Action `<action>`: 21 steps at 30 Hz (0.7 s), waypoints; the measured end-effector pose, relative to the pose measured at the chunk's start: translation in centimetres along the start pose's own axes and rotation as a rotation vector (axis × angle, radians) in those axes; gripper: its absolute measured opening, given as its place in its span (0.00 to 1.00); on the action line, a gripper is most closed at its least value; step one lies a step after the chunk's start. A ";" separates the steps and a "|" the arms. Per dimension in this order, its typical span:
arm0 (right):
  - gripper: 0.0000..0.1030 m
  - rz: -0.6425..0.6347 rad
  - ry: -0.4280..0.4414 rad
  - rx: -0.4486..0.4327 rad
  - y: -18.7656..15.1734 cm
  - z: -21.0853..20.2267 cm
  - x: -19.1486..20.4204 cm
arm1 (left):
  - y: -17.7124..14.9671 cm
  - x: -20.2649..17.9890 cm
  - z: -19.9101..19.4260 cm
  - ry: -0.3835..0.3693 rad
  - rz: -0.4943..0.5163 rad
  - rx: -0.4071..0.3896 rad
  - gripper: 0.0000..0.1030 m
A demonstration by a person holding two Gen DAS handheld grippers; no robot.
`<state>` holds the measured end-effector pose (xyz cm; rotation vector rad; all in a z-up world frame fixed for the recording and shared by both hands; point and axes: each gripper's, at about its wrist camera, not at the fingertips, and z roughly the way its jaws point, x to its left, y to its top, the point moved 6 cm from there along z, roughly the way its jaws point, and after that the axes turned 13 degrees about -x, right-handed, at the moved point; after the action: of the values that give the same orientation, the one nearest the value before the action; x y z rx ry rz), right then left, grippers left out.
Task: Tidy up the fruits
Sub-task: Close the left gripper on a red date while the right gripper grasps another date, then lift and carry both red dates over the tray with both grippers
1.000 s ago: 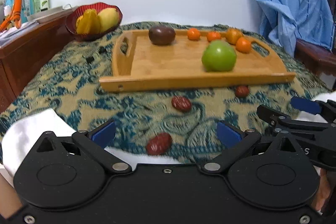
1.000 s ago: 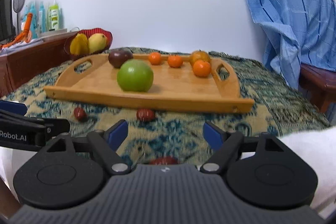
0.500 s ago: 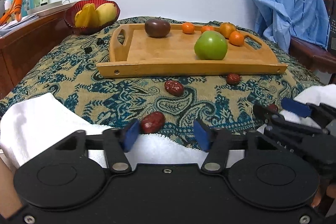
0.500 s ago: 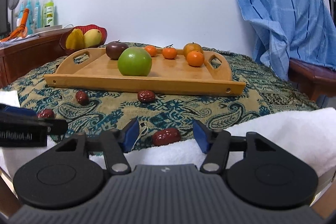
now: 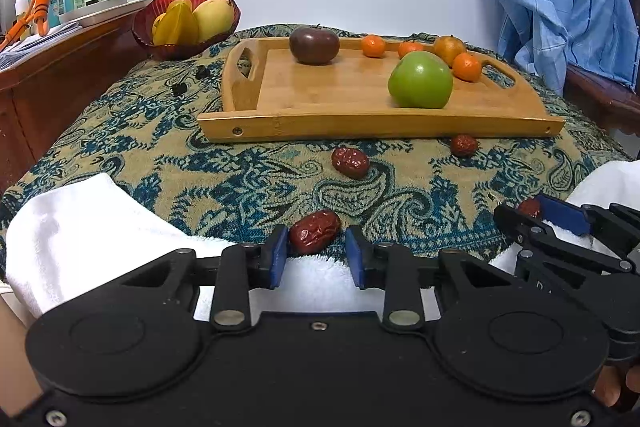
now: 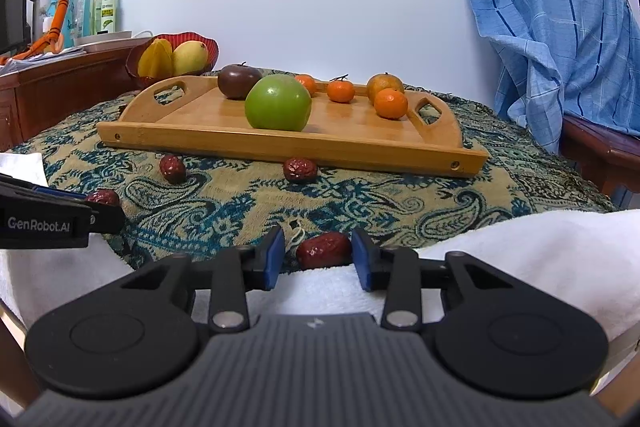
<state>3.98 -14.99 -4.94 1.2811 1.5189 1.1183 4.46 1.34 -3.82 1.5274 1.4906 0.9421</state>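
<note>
Both grippers are lined up on a date each. The left gripper [image 5: 316, 251] has its blue pads narrowed around the near date [image 5: 315, 231], left pad about touching, right pad with a sliver of gap, so I can't tell if it's truly clamped yet. The right gripper [image 6: 318, 257] is the same story: the other near date [image 6: 324, 249] sits between the pads, close on the right, a visible gap on the left. Both dates lie right at the edge where the white towel [image 5: 80, 227] meets the patterned cloth [image 5: 248, 183].

To do this well, I'd squeeze gently and centre on the fat middle, since these wrinkly things look like they'd roll or squirt out sideways. Also watch you don't pinch towel fluff along with them.

Further out, two more dates [image 5: 350, 162] [image 5: 464, 145] lie loose just in front of the wooden tray [image 5: 380, 125], which holds a green apple [image 5: 420, 79], a dark fruit [image 5: 314, 45] and some tangerines [image 5: 467, 66]. The tray's front lip needs clearing on the way in, and the apple sits right on the path. A red bowl [image 5: 148, 27] of yellow fruit is off left.
</note>
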 end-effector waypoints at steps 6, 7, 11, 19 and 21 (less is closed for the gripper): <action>0.32 0.015 -0.007 -0.002 0.1 0.0 -0.3 | 0.1 -0.5 0.0 -0.017 -0.011 -0.010 0.26; 0.32 0.017 -0.005 -0.003 0.1 0.0 -0.3 | 0.1 -0.7 0.0 -0.021 -0.008 -0.011 0.26; 0.32 0.017 0.000 -0.012 0.3 0.0 -0.2 | 0.4 -1.4 -0.1 -0.034 0.014 -0.014 0.26; 0.33 0.049 0.022 -0.049 2.0 0.5 -0.6 | 2.2 -1.6 0.3 -0.039 -0.013 -0.015 0.26; 0.33 0.067 0.030 -0.064 2.9 0.9 -0.9 | 3.0 -1.7 0.4 -0.041 -0.006 -0.024 0.26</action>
<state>5.65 -15.55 -2.32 1.2843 1.4600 1.2246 6.05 -0.37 -1.22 1.5154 1.4500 0.9165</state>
